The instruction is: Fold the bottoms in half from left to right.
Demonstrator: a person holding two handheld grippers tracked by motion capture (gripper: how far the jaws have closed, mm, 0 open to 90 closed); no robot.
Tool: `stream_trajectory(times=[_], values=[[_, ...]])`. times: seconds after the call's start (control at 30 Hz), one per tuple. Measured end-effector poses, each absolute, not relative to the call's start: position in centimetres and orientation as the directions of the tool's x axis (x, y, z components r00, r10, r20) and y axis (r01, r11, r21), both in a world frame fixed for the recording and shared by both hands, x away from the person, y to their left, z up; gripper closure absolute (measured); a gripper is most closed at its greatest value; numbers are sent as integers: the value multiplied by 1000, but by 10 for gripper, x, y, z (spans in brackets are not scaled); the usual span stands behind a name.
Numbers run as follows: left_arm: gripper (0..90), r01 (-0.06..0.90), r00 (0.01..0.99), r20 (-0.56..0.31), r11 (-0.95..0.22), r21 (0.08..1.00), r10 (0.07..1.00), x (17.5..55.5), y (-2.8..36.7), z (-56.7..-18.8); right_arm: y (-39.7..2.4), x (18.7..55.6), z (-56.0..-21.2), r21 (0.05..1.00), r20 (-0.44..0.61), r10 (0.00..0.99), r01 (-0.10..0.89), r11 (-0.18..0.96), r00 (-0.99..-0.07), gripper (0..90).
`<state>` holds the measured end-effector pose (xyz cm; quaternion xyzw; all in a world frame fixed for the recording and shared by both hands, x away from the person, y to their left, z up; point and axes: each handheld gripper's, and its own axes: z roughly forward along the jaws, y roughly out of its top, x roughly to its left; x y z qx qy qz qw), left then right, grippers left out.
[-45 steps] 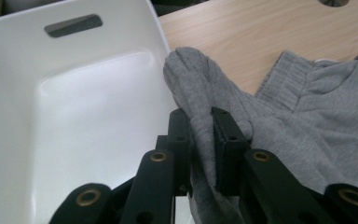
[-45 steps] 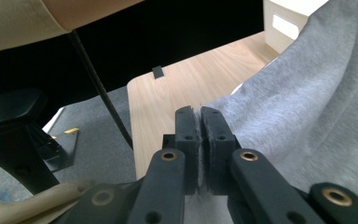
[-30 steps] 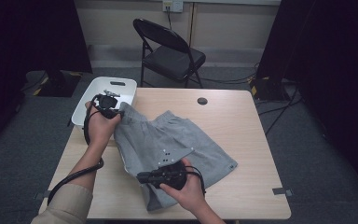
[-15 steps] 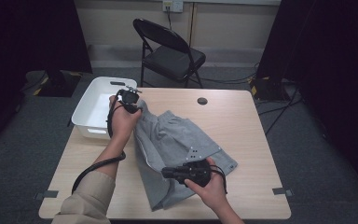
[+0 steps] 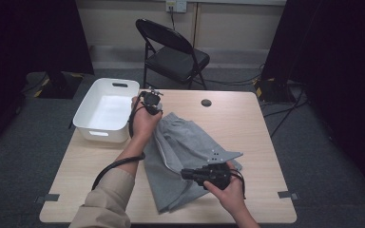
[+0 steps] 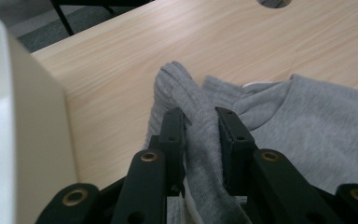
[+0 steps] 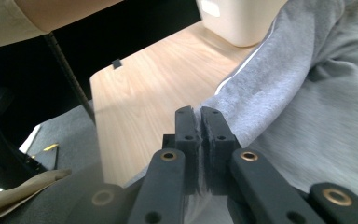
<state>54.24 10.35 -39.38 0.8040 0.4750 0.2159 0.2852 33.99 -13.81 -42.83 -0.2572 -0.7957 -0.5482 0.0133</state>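
Note:
A grey garment (image 5: pixel 190 142) with a white-trimmed edge lies crumpled across the middle of the wooden table (image 5: pixel 252 128). My left gripper (image 5: pixel 153 107) is at the garment's far corner, just right of the white bin. Its jaws have just been opening a little, and a thick fold of the garment (image 6: pixel 317 126) still fills the gap of the left gripper (image 6: pixel 199 116), touching both pads. My right gripper (image 5: pixel 184 174) points left at the garment's near part. The right gripper (image 7: pixel 199 114) is shut on a thin edge of the grey cloth (image 7: pixel 317 93).
A white plastic bin (image 5: pixel 100 133) stands at the table's far left; its wall (image 6: pixel 23 140) is close beside my left jaws. A small black disc (image 5: pixel 206 102) lies near the far edge. A black folding chair (image 5: pixel 173 54) stands behind the table.
Both hands have moved to the right and dragged the garment with them. The left gripper has gone from in front of the bin to its right side.

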Motion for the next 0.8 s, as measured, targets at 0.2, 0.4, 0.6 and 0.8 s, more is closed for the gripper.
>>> stream_trajectory(times=[0.2, 0.4, 0.6, 0.8], values=[[739, 630, 484, 77, -408, 660, 872, 554, 71, -398, -163, 339, -429, 868, 312, 430, 438, 234, -847, 862], [697, 583, 526, 110, -451, 675, 843, 565, 43, -405, -194, 346, -432, 856, 314, 498, 468, 220, -808, 862], [567, 533, 571, 92, -453, 715, 816, 565, 26, -410, -225, 356, -440, 835, 317, 578, 510, 207, -752, 862], [526, 489, 601, 116, -479, 729, 790, 556, 26, -408, -254, 361, -458, 814, 362, 635, 564, 141, -682, 861]])
